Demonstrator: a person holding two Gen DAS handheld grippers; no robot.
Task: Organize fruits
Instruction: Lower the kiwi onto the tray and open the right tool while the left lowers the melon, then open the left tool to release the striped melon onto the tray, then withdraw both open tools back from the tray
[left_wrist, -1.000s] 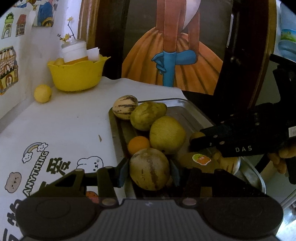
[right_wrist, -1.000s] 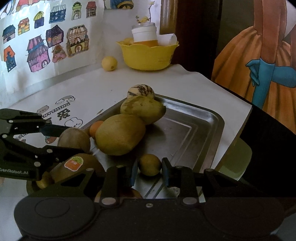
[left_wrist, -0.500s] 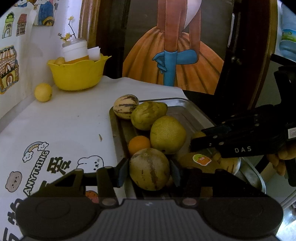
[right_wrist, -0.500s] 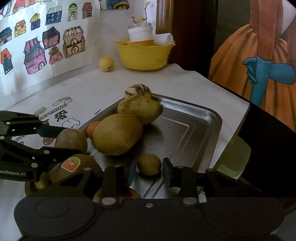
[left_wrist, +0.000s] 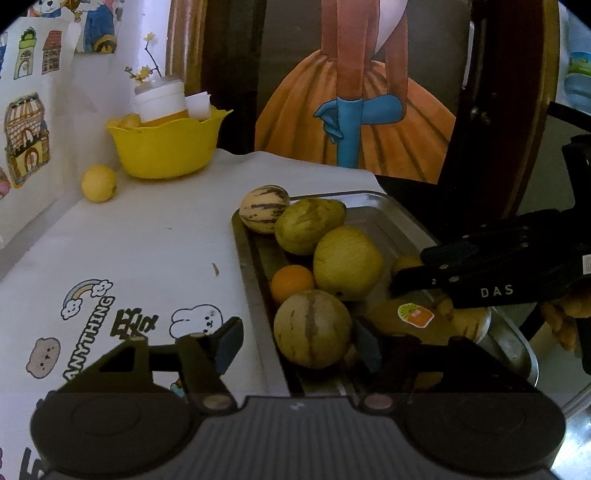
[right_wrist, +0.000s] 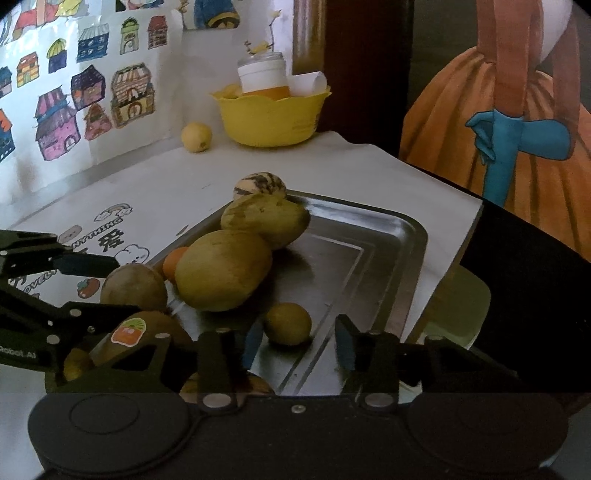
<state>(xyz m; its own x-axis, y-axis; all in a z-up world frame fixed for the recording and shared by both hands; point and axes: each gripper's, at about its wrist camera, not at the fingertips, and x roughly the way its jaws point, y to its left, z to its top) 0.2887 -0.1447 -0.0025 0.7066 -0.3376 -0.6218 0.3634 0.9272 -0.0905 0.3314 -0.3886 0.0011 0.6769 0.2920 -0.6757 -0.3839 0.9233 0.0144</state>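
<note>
Left gripper (left_wrist: 297, 341): fingers opening, wide apart either side of a round striped melon (left_wrist: 312, 334) at the near end of the metal tray (right_wrist: 388, 236); left pad clear of it, right pad close, can't tell if touching. Right gripper (right_wrist: 291, 341): fingers opening w/ a small yellow-green fruit (right_wrist: 288, 323) between them, gaps both sides, sitting on tray floor. Rest of fruit lies along the tray's left side: striped melon at far corner, two big green-yellow ones, an orange (left_wrist: 291, 282), a stickered fruit (right_wrist: 147, 332) nearest. Tray sits on white tabletop (left_wrist: 147, 240); yellow bowl (left_wrist: 166, 147) & a lemon (left_wrist: 98, 182) at back.
</note>
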